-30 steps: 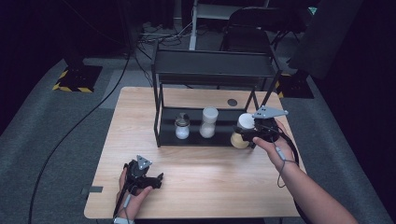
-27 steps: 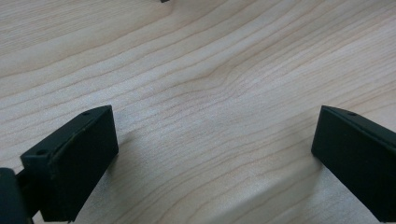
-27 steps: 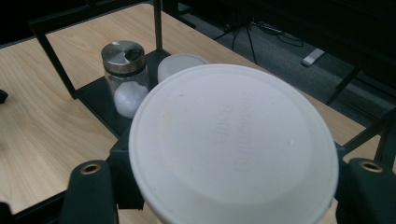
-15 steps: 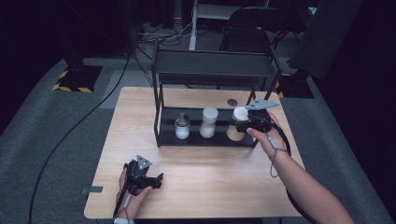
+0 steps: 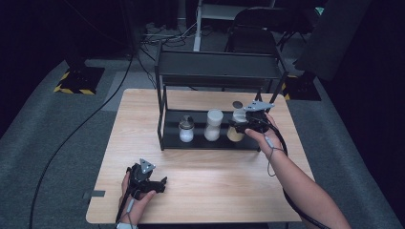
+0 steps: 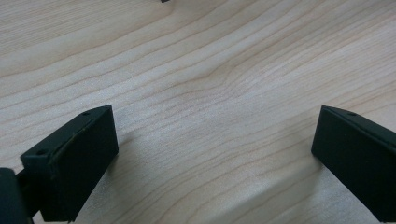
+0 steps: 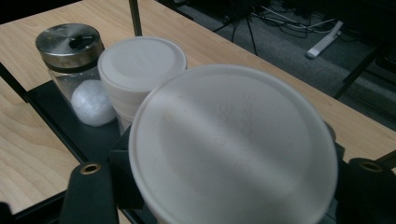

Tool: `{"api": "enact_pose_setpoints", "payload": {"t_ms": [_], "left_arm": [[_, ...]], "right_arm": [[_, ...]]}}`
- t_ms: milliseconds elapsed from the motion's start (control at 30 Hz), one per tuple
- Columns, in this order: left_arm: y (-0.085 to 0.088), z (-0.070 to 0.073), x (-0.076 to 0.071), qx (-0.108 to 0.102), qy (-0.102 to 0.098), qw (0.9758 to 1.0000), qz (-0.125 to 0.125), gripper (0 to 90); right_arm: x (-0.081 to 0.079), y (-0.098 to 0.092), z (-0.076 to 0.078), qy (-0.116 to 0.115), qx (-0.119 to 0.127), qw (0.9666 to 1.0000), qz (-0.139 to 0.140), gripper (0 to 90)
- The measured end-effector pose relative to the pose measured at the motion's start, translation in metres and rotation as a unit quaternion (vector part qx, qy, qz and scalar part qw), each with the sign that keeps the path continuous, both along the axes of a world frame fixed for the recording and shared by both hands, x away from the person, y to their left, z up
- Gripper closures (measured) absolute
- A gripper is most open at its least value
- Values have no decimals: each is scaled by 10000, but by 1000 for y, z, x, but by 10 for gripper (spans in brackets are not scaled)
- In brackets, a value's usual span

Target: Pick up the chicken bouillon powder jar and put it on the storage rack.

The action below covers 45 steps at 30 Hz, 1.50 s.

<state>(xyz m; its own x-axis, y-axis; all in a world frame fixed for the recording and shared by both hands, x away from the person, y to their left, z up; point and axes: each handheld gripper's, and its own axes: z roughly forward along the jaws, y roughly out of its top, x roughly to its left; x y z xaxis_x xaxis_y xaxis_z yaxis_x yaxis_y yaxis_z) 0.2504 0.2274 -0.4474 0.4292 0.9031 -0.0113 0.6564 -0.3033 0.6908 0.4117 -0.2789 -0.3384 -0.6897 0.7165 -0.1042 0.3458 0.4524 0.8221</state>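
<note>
White-lidded jar (image 7: 233, 149) with tan contents, lower centre of right gripper view; in high view it sits at right end of the rack's (image 5: 165, 119) bottom shelf, right of centre. Right gripper (image 5: 246, 125) clamped on its body below the lid. Probably rigid, smooth, moderately heavy; side grip under the lid looks safest, may slip. Next over: white jar (image 7: 140, 65), steel-capped shaker (image 7: 70, 44). Left gripper (image 5: 150, 183) wide open, empty, on table (image 6: 210, 70).

**A recording room, set up like a lab**

A lone wooden table (image 5: 200, 191) stands on grey carpet (image 5: 57, 138) in a dark room. Cables (image 5: 172, 36) trail across the floor, yellow-black hazard tape (image 5: 76, 88) marks a stand's base, and a chair (image 5: 250, 40) waits behind.
</note>
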Motion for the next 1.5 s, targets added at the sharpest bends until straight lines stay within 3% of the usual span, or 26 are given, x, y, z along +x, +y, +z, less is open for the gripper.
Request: {"api": "enact_pose_setpoints", "payload": {"t_ms": [533,1000,1067,1167,1300,1500], "left_arm": [[0,0,0,0,0,10000,-1,4],[0,0,0,5,-5,10000,8,5],[0,0,0,6,-5,10000,8,5],[-1,0,0,7,-4,10000,11,4],[-1,0,0,2,-7,10000,15,4],[-1,0,0,6,-4,10000,14,4]], "right_arm": [[17,5,-20,166,-155,9996,-141,333],[23,1,-27,299,-39,9994,-190,330],[24,0,-26,336,-19,9992,-194,313],[24,-5,-22,365,210,9989,-219,220],[16,-5,-5,234,190,9993,-237,113],[1,-5,10,68,168,9996,-208,75]]}}
